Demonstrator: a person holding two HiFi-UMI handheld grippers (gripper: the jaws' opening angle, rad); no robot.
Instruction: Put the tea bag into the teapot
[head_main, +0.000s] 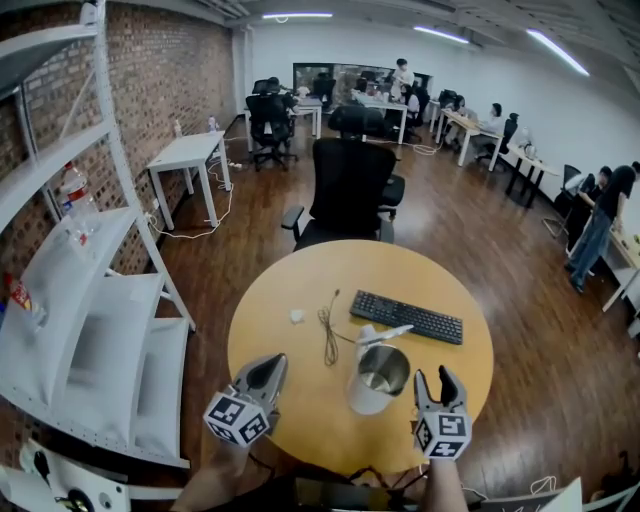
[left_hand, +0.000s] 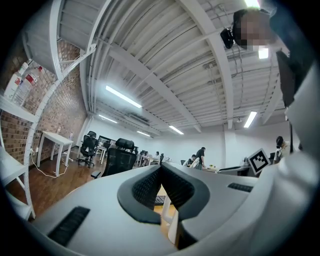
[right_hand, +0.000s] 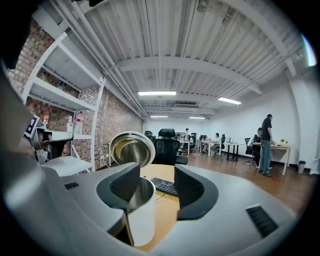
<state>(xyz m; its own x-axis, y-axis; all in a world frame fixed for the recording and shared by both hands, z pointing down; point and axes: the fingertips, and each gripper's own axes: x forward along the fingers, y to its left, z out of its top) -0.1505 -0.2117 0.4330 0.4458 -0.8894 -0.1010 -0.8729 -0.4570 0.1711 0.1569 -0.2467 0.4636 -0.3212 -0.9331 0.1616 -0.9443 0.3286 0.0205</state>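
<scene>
As the tea bag (head_main: 297, 316) is judged light, soft and easily torn, a gentle edge pinch is advised; it lies ahead of the shut, empty fingers of the left gripper (head_main: 268, 368), while those of the right gripper (head_main: 435, 380) are spread wide beside the teapot (head_main: 362, 398).

Overall light: your room is bright and evenly lit, with no deep shade.
Source: the ceiling light strips (head_main: 298, 15) overhead show as white bars in all three views.
Glare: the strips burn out to pure white. The teapot (right_hand: 142, 222) has a bright sheen on its open steel lid (right_hand: 132, 148).
Shadows: soft and faint on the round table (head_main: 260, 330).
Reflections: pale streaks lie on the wooden floor (head_main: 470, 200).
Distortion: you get a strong fisheye. The shelving (head_main: 90, 300) bows, and both gripper views fade to black corners.
Focus: distant desks are crisp. The grey shells of the left gripper (left_hand: 160, 167) and right gripper (right_hand: 156, 180), close to your lenses, look slightly soft.
</scene>
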